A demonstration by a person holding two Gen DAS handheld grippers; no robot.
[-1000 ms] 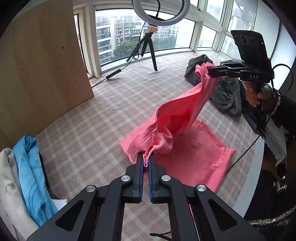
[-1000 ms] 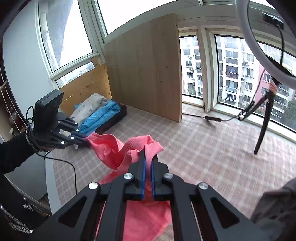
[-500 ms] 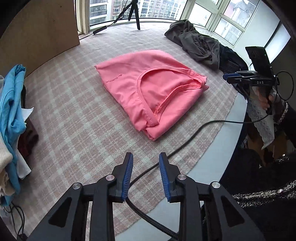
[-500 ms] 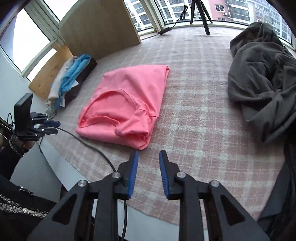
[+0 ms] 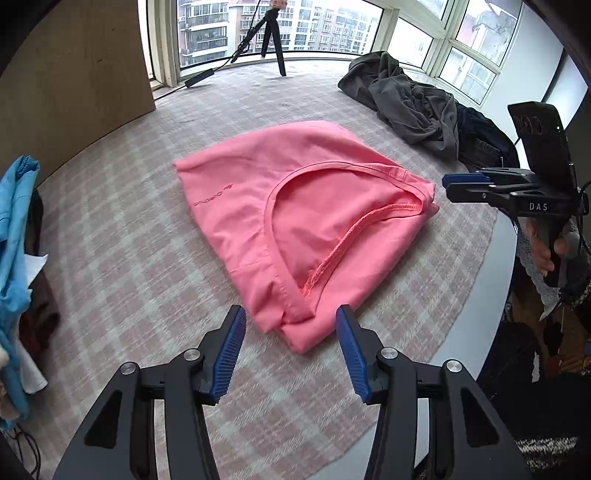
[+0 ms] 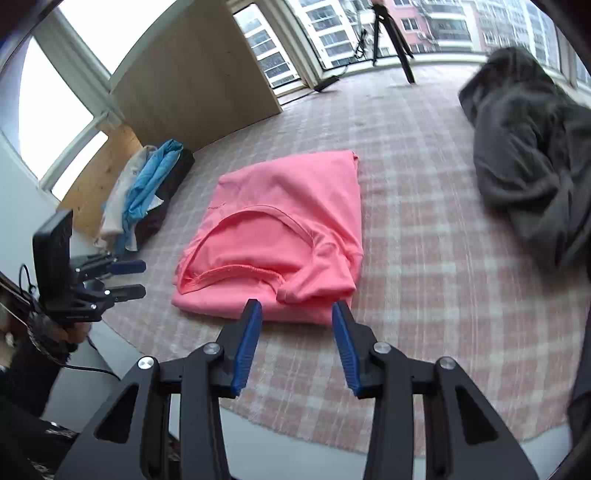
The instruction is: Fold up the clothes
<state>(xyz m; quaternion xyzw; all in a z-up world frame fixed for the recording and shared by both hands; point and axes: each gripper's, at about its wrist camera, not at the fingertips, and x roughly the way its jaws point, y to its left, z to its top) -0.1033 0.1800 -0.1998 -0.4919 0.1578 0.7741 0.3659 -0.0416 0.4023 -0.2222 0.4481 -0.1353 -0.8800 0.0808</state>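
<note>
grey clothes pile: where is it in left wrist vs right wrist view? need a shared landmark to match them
Left wrist: grey clothes pile lies upper right, beyond the pink shirt.
Right wrist: grey clothes pile fills the right edge, right of the pink shirt.
Shared landmark: black tripod by the window, top of both views.

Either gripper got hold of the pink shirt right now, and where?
Neither. The left gripper and right gripper are both open with empty jaws, at the near edge of the pink shirt, which lies folded on the cloth.

Pink top (image 5: 303,206) matt soft cloth; checked mat (image 5: 122,258) woven; board (image 6: 199,85) pale wood
</note>
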